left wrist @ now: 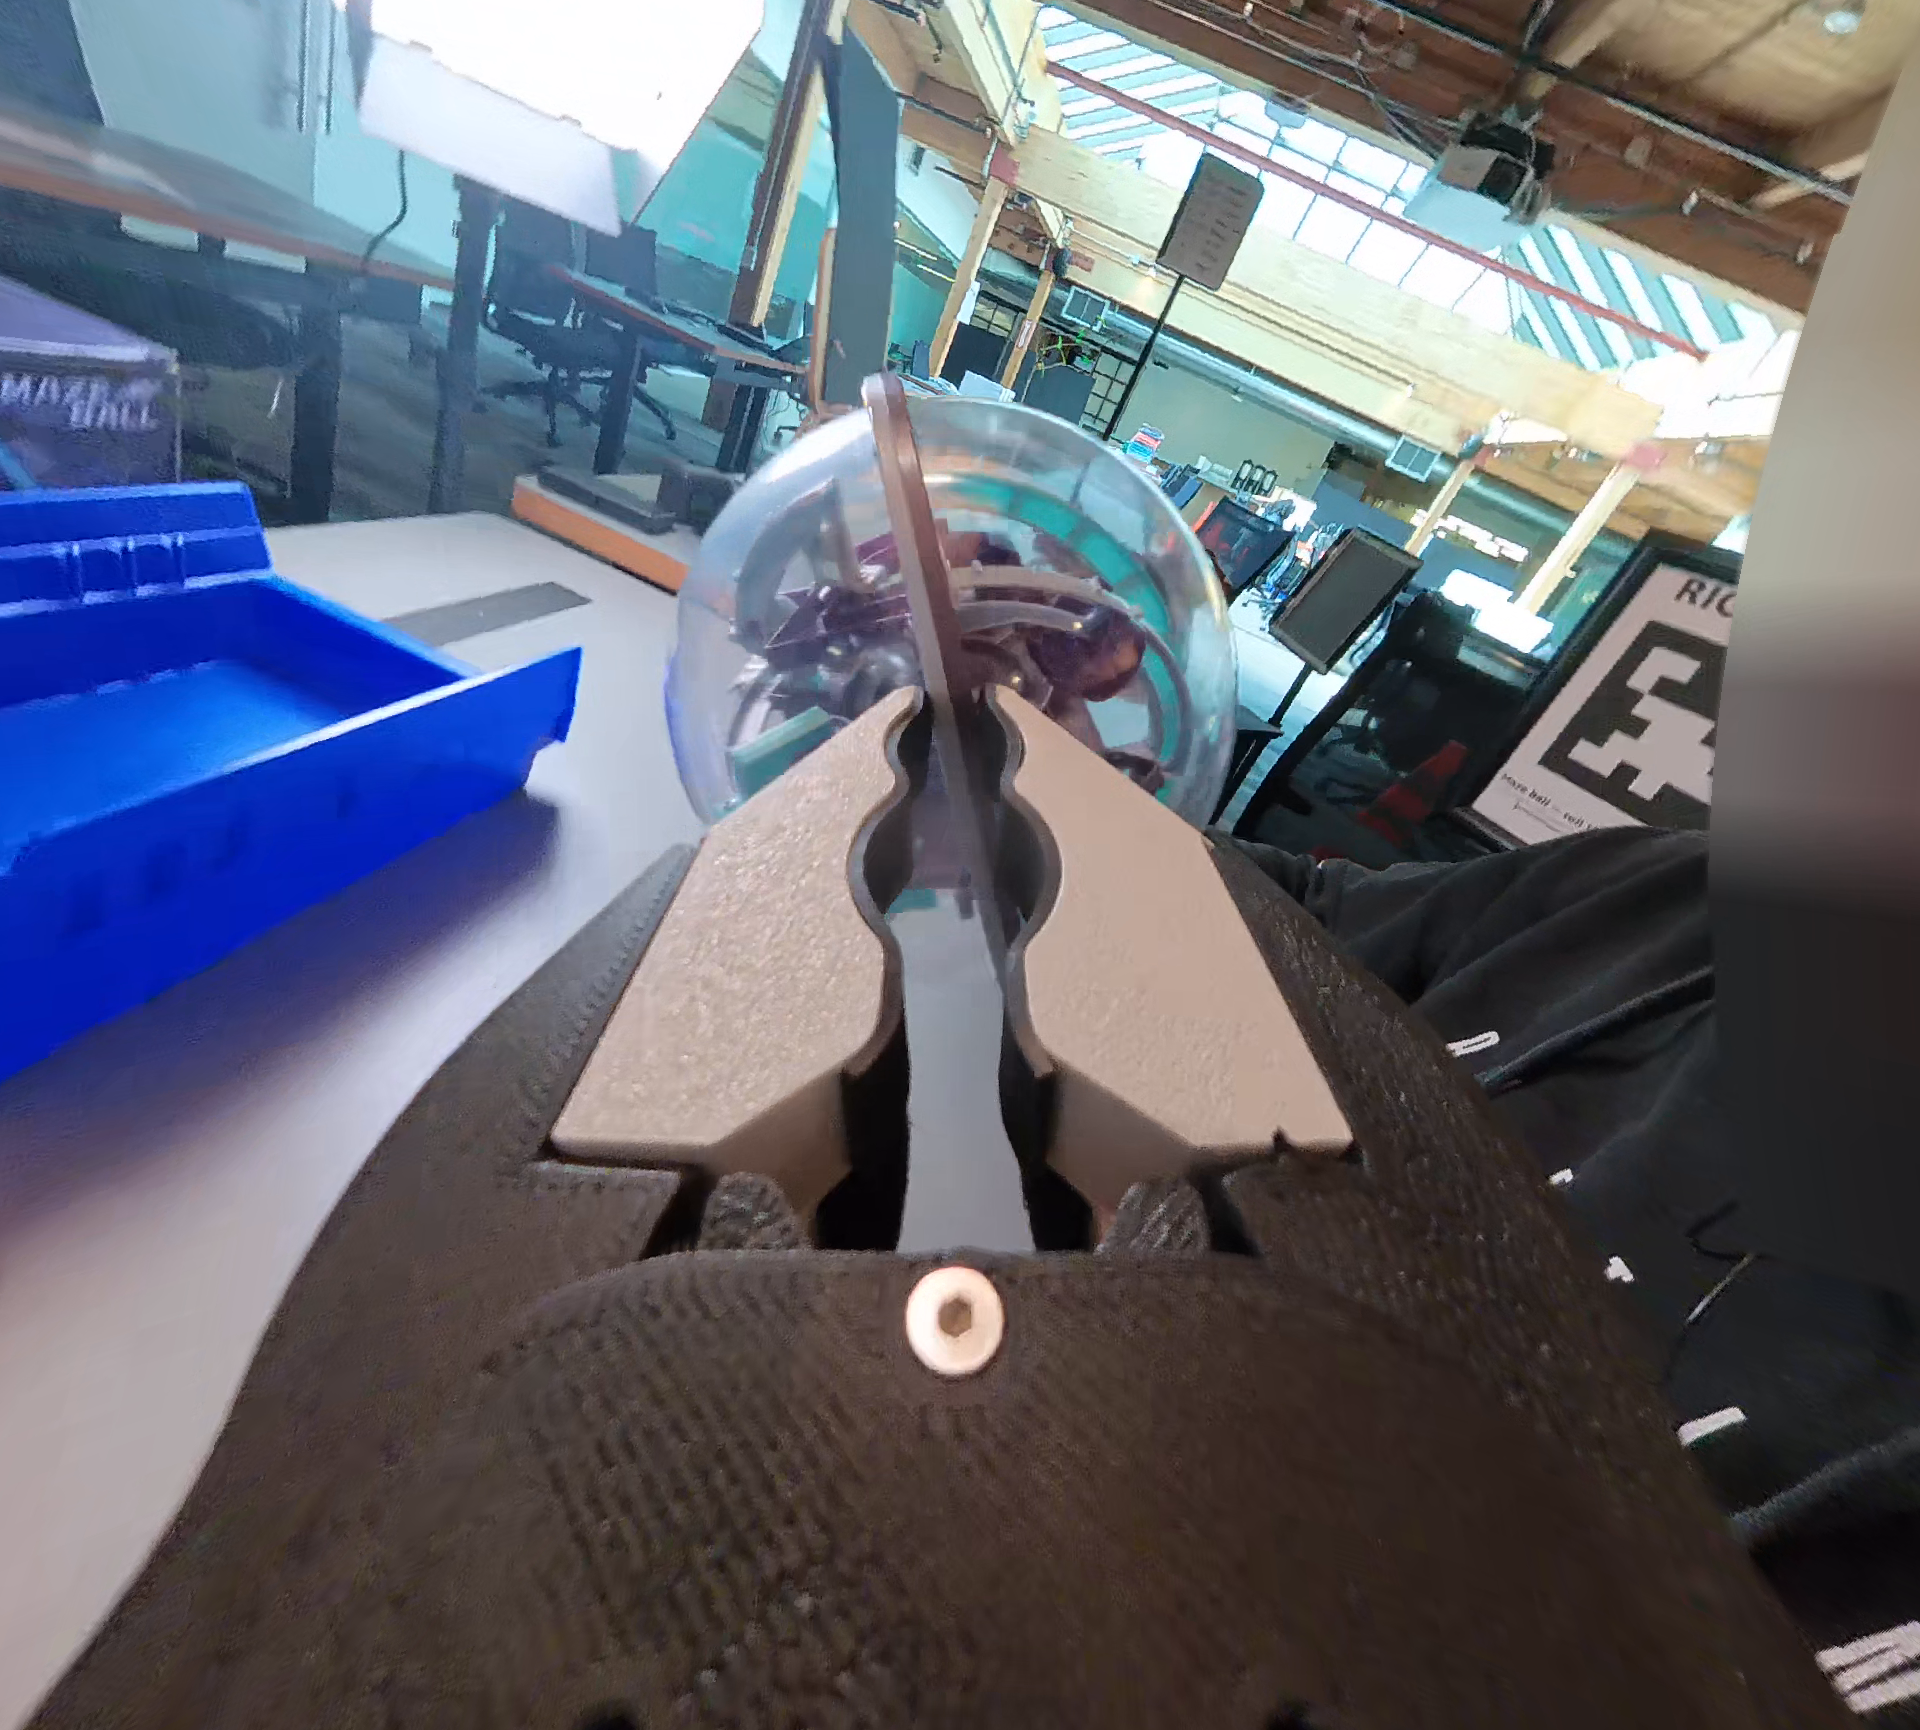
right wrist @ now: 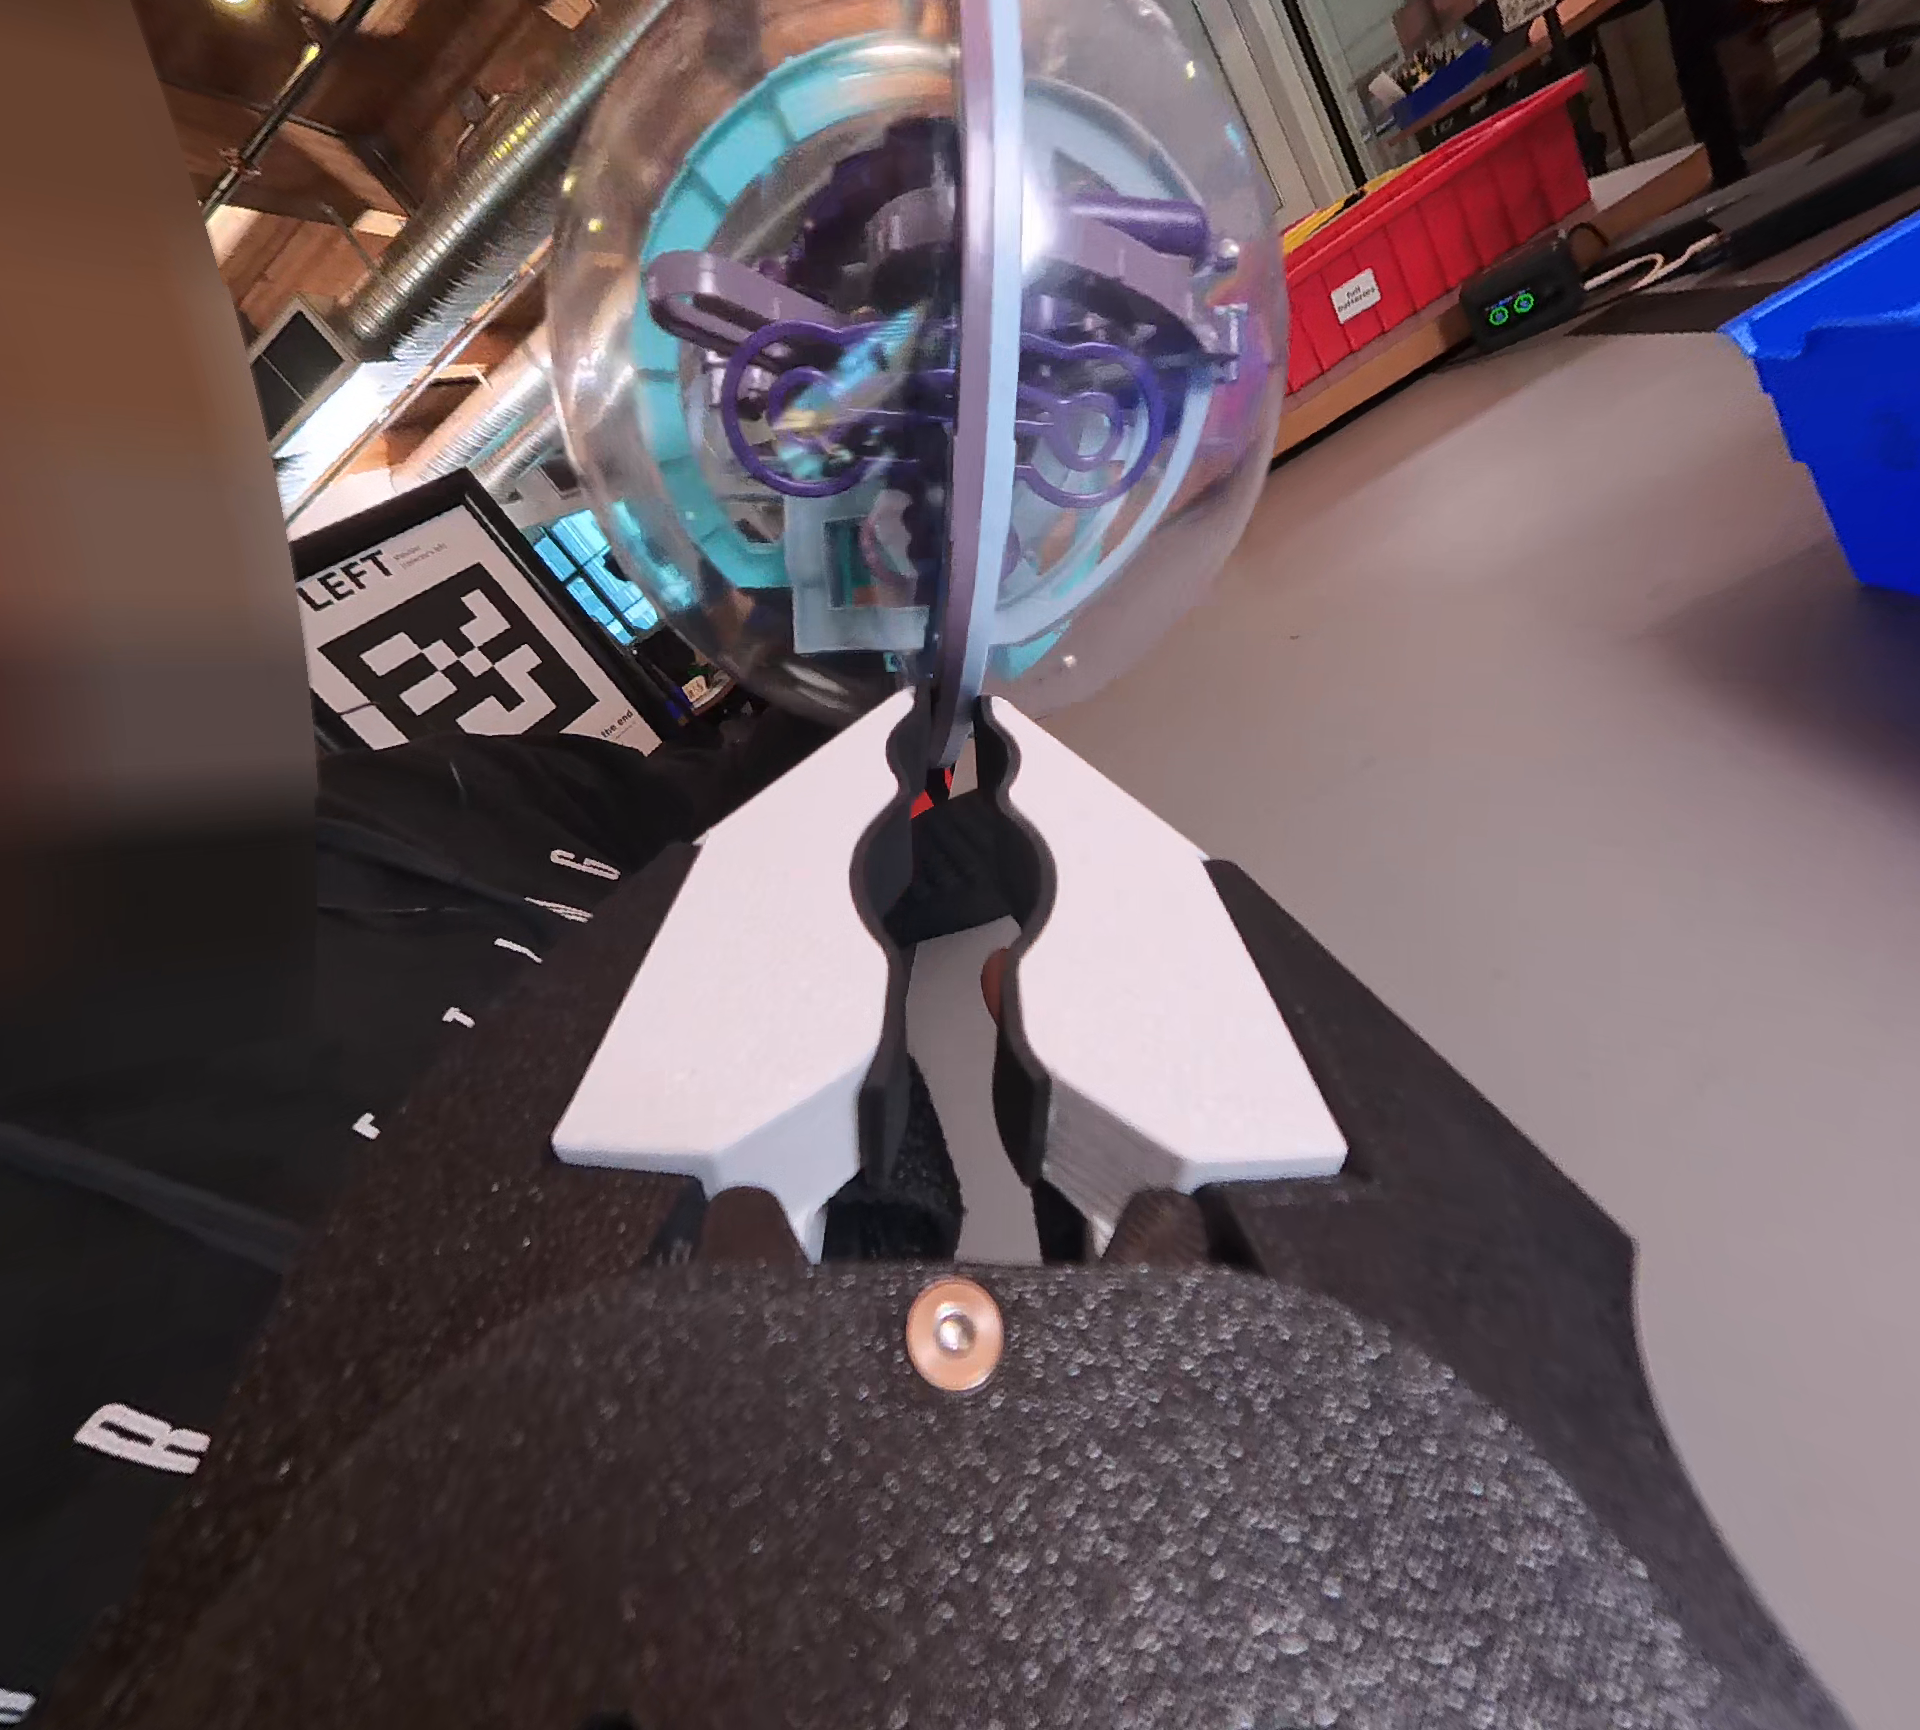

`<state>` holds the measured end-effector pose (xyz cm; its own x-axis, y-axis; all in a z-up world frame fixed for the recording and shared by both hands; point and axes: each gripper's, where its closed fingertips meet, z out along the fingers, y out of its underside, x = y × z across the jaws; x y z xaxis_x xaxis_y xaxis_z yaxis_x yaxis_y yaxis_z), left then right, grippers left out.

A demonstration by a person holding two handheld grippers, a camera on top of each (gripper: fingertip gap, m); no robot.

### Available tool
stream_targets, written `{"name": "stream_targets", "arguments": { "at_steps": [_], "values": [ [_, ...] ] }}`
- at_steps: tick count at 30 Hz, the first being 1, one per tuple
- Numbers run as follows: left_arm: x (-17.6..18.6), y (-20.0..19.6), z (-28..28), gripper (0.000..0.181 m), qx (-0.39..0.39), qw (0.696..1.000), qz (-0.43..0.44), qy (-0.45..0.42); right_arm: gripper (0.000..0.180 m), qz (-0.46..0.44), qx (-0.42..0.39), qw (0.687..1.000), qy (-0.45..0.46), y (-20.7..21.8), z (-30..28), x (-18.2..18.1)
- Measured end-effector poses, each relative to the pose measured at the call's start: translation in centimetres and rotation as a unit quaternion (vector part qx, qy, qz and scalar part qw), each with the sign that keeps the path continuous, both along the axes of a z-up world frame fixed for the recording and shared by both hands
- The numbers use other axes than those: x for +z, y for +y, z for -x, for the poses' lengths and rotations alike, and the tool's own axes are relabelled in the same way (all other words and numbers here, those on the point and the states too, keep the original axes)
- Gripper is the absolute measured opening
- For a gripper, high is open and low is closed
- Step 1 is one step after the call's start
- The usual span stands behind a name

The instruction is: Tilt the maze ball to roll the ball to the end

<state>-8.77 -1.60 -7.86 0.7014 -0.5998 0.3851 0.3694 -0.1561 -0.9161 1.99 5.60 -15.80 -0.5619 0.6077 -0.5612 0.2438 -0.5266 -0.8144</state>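
The maze ball (left wrist: 1049, 600) is a clear sphere with teal, grey and purple tracks inside and a flat grey rim around its middle. It is held above the grey table (left wrist: 208, 1213). My left gripper (left wrist: 954, 709) is shut on the rim at one side. My right gripper (right wrist: 948, 706) is shut on the rim of the maze ball (right wrist: 831, 309) at the opposite side. In both views the rim stands nearly upright, slightly tilted. I cannot pick out the small ball inside the tracks.
A blue bin (left wrist: 208, 724) lies on the table left of the ball; its corner shows in the right wrist view (right wrist: 1839, 433). A red bin (right wrist: 1434, 226) and a black device (right wrist: 1512, 304) stand farther back. A person in dark clothing (left wrist: 1558, 1005) is close, with marker cards (right wrist: 457, 631) nearby.
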Motion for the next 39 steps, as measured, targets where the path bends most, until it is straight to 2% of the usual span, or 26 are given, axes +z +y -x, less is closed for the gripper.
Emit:
{"name": "stream_targets", "arguments": {
  "at_steps": [4,11,16,24,30,31,39],
  "values": [
    [-2.4,0.9,1.7,0.007,-0.007,0.999,0.021,-0.042,0.005,-0.004,0.001,1.000,-0.019,-0.3,0.4,-1.4],
    [-4.4,1.8,3.1,0.007,-0.019,0.998,0.019,-0.050,0.005,-0.030,-0.018,0.999,-0.028,0.0,1.2,-2.4],
    [-6.5,2.6,4.1,0.007,-0.023,0.996,0.050,-0.071,0.006,-0.037,-0.013,0.998,-0.048,-0.5,1.2,-3.4],
    [-12.9,3.6,4.9,0.007,-0.055,0.974,0.186,-0.116,0.006,-0.030,0.040,0.992,-0.120,-3.8,0.5,-7.6],
    [-16.7,4.3,4.6,0.005,-0.060,0.959,0.244,-0.130,0.004,-0.017,0.078,0.985,-0.156,-6.4,-0.3,-9.5],
    [-16.8,4.3,4.6,0.000,-0.061,0.960,0.240,-0.131,0.004,-0.014,0.081,0.984,-0.158,-6.6,-0.4,-9.6],
    [-16.3,4.2,3.0,0.000,-0.081,0.967,0.222,-0.099,0.004,-0.020,0.070,0.984,-0.162,-6.4,-0.3,-10.1]
  ]
}}
